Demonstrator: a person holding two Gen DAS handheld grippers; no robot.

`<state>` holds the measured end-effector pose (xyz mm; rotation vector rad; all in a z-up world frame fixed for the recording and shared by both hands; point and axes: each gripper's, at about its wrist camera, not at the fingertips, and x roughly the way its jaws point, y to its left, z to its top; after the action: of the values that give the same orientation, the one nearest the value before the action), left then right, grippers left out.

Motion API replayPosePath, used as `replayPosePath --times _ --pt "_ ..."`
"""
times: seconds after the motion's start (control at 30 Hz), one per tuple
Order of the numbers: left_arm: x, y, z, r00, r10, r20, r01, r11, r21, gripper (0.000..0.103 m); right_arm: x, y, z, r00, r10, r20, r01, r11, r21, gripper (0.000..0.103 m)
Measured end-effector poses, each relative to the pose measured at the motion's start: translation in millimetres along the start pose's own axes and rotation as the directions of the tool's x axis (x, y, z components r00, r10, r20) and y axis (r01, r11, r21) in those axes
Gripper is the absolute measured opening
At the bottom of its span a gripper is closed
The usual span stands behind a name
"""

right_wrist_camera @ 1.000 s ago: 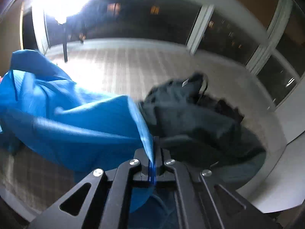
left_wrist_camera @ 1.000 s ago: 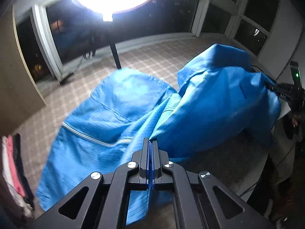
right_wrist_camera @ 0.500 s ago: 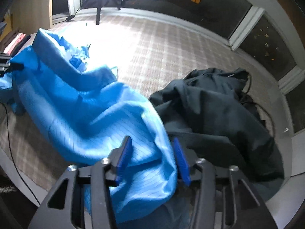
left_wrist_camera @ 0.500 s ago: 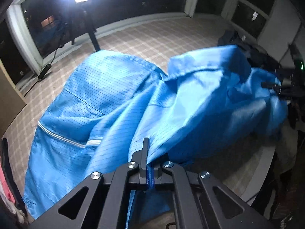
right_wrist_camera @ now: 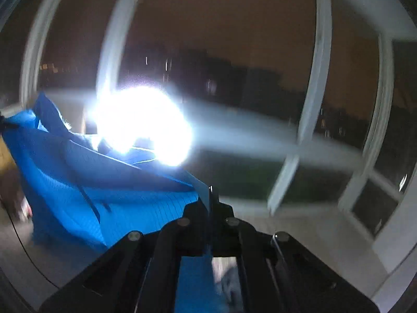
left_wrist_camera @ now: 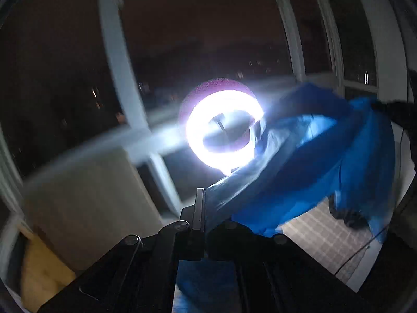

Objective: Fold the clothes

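Left wrist view: the left gripper (left_wrist_camera: 200, 203) is clamped tight on an edge of a blue garment (left_wrist_camera: 312, 161), which stretches in the air to the right, partly covering a glaring ring light (left_wrist_camera: 224, 133) before dark windows (left_wrist_camera: 195, 39). Right wrist view: the right gripper (right_wrist_camera: 210, 200) pinches the blue garment too, the cloth spreading left, blurred.
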<state>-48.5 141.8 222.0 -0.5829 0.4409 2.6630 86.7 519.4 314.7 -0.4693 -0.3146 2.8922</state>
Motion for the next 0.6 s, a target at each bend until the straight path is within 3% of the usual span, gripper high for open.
replayPosePath --times 0.03,0.1,0.23,0.27,0.37,0.47,0.53,0.6 --pt "-25 10 9 0.999 0.021 0.027 -0.021 1.000 0.015 0.000 -18 5 23 0.999 -0.011 0.050 0.011 1.000 -0.004 0.000" --pt "-71 20 17 0.985 0.145 0.088 -0.150 0.987 0.054 0.000 -59 16 60 0.989 -0.040 0.141 0.041 0.999 -0.004 0.000" --pt "-150 44 21 0.962 0.229 0.147 -0.239 0.970 0.049 0.000 -120 33 108 0.973 -0.043 0.228 0.040 0.999 0.018 0.000" --pt "-167 50 19 0.958 0.237 0.159 -0.245 0.969 0.032 0.000 -132 39 115 0.971 -0.023 0.238 0.021 1.000 0.011 0.000" --pt "-193 60 1 0.959 0.248 0.139 -0.255 0.966 0.032 0.000 -159 64 117 0.968 -0.064 0.241 0.074 0.997 -0.032 0.000" --pt "-216 63 -14 0.945 0.292 0.150 -0.304 0.950 0.066 0.000 -189 82 112 0.967 -0.084 0.240 0.104 0.992 -0.071 0.000" --pt "-238 64 -16 0.941 0.289 0.177 -0.305 0.950 0.070 0.000 -207 85 113 0.964 -0.093 0.251 0.114 0.991 -0.070 0.000" --pt "-264 63 -13 0.925 0.307 0.223 -0.333 0.938 0.092 0.000 -231 93 115 0.951 -0.120 0.285 0.150 0.985 -0.087 0.000"
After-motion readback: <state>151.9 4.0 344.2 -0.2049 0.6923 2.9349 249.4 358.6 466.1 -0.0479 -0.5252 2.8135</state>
